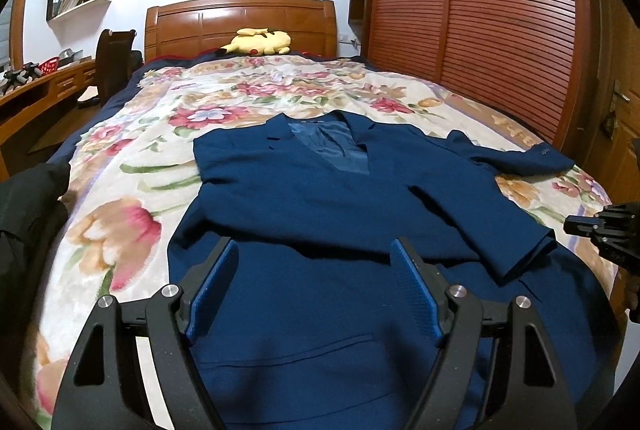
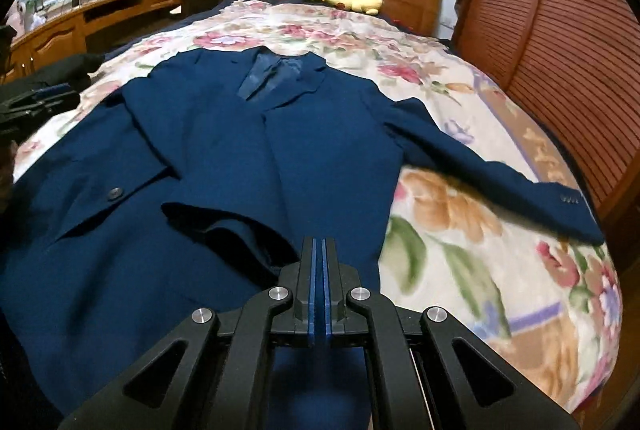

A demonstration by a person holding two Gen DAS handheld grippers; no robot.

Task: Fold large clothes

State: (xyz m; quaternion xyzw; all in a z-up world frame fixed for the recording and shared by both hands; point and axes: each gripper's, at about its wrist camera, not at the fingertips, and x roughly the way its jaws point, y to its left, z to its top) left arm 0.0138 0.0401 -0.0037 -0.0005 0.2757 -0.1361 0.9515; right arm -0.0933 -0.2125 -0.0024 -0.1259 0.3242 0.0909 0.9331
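The left claw (image 1: 314, 286) is spread wide, its two blue-padded fingers (image 1: 210, 286) well apart and pointing forward with nothing between them. The right claw (image 2: 319, 290) has its blue pads pressed flat together, gripping nothing visible. Each claw's black body shows at the other view's edge, off to the side.

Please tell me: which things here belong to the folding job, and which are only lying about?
For the job:
blue suit jacket
left gripper, open
right gripper, shut, holding nothing visible

Lying about:
yellow plush toy
floral blanket
black clothing
chair
red basket
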